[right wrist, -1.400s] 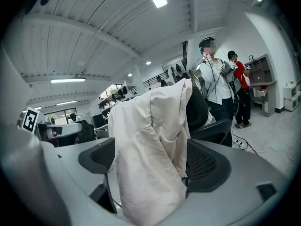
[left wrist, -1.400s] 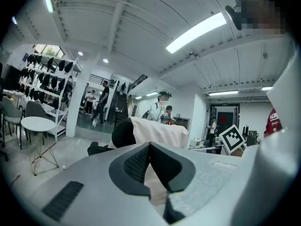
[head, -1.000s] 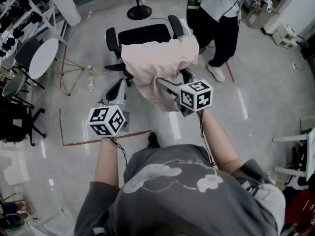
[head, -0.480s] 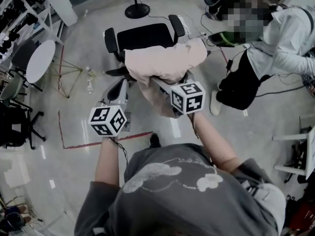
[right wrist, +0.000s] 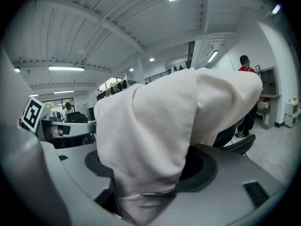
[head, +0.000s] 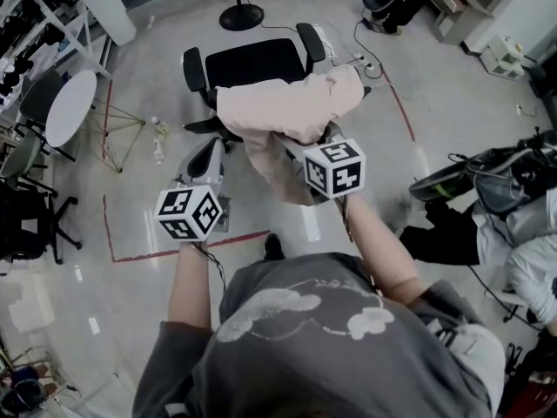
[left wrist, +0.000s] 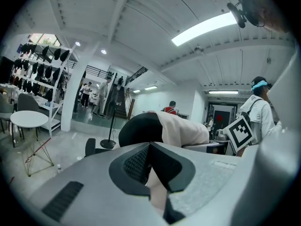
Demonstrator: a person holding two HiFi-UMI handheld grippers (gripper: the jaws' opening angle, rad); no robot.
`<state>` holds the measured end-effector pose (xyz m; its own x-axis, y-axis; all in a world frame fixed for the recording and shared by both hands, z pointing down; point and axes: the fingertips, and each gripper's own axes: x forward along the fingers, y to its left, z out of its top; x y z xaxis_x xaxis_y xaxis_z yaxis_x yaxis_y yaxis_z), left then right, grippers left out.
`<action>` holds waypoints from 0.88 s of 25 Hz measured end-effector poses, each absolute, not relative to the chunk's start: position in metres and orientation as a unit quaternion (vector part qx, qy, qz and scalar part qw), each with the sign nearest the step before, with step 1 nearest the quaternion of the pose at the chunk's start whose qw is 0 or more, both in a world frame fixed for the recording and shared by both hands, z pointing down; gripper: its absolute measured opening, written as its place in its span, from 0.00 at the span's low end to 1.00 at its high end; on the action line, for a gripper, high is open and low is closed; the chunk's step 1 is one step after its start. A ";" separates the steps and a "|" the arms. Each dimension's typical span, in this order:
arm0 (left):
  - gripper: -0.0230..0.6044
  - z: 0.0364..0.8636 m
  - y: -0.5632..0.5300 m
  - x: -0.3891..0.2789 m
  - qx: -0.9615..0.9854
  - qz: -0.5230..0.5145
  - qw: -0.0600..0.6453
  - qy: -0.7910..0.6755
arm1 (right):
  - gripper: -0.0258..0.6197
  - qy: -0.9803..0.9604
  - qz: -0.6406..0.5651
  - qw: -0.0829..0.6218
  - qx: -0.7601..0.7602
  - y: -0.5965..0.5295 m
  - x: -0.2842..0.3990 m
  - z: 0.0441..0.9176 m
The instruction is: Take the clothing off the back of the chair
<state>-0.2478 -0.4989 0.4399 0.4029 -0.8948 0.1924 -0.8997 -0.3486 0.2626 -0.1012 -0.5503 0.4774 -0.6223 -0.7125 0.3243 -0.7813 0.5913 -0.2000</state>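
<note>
A pale cream garment (head: 287, 107) lies draped over the back of a black office chair (head: 252, 62), and one fold hangs down toward me. My right gripper (head: 291, 146) reaches into that hanging fold. In the right gripper view the cloth (right wrist: 160, 126) fills the gap between the jaws of the right gripper (right wrist: 146, 192), which are closing around it. My left gripper (head: 209, 157) is left of the chair, clear of the cloth. Its jaws (left wrist: 149, 147) meet at the tips with nothing held, pointing at the chair back (left wrist: 138, 128) and the garment (left wrist: 181, 128).
A round white table (head: 70, 103) and dark chairs (head: 26, 216) stand at the left. Red tape (head: 187, 246) marks the floor by my feet. A lamp-stand base (head: 241, 17) is behind the chair. A person (head: 513, 225) crouches at the right edge.
The bystander who stood just behind the chair has moved off to the right edge and bent low. My right gripper has pushed slightly further into the hanging cloth.
</note>
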 end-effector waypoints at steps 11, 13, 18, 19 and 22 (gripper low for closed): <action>0.04 0.434 -0.471 -0.241 0.814 0.007 0.160 -0.559 | 0.44 -0.874 0.153 0.142 0.440 -0.525 -0.082 0.473; 0.04 0.434 -0.465 -0.240 0.812 0.006 0.159 -0.562 | 0.39 -0.872 0.154 0.137 0.443 -0.522 -0.076 0.470; 0.04 0.433 -0.449 -0.234 0.811 0.003 0.155 -0.564 | 0.09 -0.874 0.170 0.104 0.443 -0.508 -0.059 0.460; 0.04 0.432 -0.446 -0.233 0.811 0.002 0.153 -0.564 | 0.07 -0.878 0.171 0.098 0.436 -0.504 -0.059 0.456; 0.04 0.426 -0.441 -0.226 0.813 -0.001 0.147 -0.563 | 0.06 -0.886 0.155 0.095 0.426 -0.497 -0.058 0.444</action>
